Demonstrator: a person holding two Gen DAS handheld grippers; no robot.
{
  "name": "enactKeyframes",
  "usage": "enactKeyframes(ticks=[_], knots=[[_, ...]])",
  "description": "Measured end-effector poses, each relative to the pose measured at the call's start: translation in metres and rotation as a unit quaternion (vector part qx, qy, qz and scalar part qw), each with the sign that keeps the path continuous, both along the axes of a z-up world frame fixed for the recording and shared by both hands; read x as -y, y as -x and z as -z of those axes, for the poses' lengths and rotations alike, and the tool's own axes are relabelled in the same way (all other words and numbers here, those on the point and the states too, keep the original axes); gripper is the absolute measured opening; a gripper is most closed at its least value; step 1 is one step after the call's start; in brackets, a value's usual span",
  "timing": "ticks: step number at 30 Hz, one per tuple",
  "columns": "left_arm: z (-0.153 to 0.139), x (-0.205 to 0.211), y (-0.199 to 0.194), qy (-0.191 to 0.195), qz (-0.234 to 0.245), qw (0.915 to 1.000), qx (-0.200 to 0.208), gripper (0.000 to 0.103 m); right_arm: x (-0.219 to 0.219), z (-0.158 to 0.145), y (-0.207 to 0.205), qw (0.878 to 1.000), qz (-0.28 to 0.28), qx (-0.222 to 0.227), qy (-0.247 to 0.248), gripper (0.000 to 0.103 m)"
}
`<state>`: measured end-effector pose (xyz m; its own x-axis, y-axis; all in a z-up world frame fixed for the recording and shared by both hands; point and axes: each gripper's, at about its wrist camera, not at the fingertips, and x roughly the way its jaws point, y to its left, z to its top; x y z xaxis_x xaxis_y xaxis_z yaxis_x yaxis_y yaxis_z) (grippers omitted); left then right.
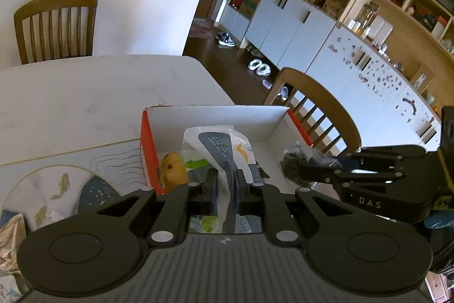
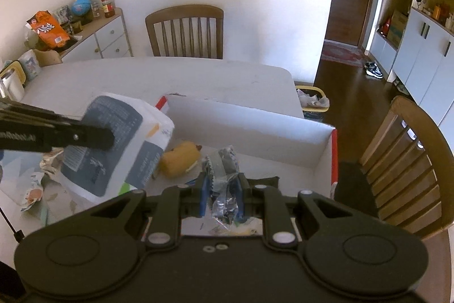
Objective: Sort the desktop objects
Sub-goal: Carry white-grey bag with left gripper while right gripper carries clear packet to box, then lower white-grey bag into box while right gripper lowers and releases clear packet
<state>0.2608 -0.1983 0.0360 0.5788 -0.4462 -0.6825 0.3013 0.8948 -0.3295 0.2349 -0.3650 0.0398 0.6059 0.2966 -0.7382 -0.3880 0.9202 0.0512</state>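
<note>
Your left gripper (image 1: pixel 224 183) has its jaws clamped on a white and grey packet (image 1: pixel 218 149), held over the near left part of the open box (image 1: pixel 215 115). In the left wrist view the packet's long axis runs from 6 o'clock up toward 12 o'clock, away from the jaws. Your right gripper (image 2: pixel 221 189) has its jaws narrow, pinching a crinkled clear wrapper (image 2: pixel 224 169) with dark contents above the box floor; it stands roughly upright between the fingers. A yellow plush toy (image 2: pixel 181 158) lies in the box at about 10 o'clock from that wrapper. The box sits on the white desk (image 2: pixel 170 75), with two more wrappers (image 2: pixel 34 193) on the desk at its left.
</note>
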Motion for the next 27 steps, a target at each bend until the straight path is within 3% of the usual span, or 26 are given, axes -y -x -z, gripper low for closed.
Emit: enactKeyframes(ticks=[27], knots=[[0.062, 0.058, -0.044, -0.108, 0.044, 0.9923, -0.042, 0.011, 0.012, 0.057, -0.068, 0.998, 0.021, -0.053, 0.022, 0.019]])
